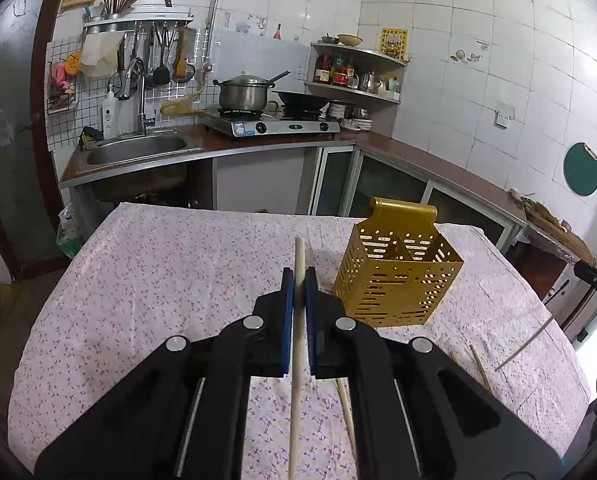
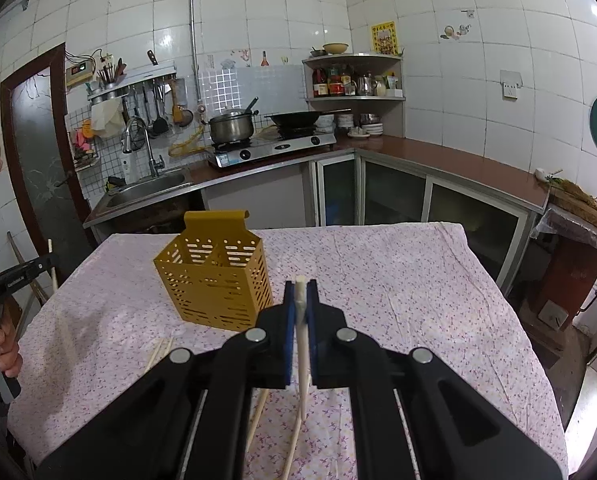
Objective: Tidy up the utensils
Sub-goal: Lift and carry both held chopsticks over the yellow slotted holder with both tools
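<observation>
- I can read no label or writing clearly.
- My left gripper (image 1: 299,276) clamps a wooden chopstick (image 1: 297,360); my right gripper (image 2: 300,290) clamps a white chopstick (image 2: 303,344).
- The yellow holder (image 1: 394,284) stands on the flowered cloth (image 1: 158,280), loose chopsticks (image 2: 158,354) near.

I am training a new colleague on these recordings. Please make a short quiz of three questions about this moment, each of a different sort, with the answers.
1. True or false: the left gripper is shut on a chopstick.
2. Multiple choice: the yellow utensil holder on the table is: A) lying on its side, B) standing upright with nothing seen inside, C) full of spoons.
3. Fill in the missing word: the right gripper holds a pale ____ between its pads.

Key:
1. True. The blue pads press on the wooden stick from both sides.
2. B. Its two compartments look empty.
3. Chopstick. More chopsticks lie loose on the flowered cloth.
</observation>
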A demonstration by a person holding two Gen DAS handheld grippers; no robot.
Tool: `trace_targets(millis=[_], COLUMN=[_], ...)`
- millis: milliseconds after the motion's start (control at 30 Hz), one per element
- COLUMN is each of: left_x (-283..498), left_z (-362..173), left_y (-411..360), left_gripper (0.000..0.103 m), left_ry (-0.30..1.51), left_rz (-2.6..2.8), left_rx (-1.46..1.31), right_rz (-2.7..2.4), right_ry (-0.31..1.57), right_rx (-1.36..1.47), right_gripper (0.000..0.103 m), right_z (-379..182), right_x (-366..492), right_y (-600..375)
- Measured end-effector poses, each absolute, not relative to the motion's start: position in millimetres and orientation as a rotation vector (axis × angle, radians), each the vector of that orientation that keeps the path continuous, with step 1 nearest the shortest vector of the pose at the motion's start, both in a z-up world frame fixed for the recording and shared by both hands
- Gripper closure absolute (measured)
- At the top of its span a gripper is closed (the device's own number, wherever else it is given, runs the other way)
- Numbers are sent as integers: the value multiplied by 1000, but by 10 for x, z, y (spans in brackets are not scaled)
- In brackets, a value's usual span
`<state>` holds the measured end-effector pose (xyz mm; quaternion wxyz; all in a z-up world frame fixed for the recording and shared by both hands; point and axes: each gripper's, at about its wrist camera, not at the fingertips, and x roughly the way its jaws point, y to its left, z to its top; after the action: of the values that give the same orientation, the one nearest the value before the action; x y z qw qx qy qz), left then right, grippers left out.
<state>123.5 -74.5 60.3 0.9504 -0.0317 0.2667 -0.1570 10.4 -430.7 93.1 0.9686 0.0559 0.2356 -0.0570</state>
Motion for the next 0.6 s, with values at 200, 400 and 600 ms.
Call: trace_targets(millis=[200,400,600], left_x=[1225,1169,1155], left_z=[659,758,915], left_y=[-741,-775,-808], left_gripper=[99,99,99], left_ry=[530,499,461], left_rz=[-313,-310,-305], left_rx=[-67,-47,-35], right_rz=[-116,-115,-115], right_ry=[467,452,422], right_rx=[109,99,83], right_gripper=[97,97,97], right_z=[985,1067,1196], right_x=[53,48,70], right_y=[-4306,-4289,-4260])
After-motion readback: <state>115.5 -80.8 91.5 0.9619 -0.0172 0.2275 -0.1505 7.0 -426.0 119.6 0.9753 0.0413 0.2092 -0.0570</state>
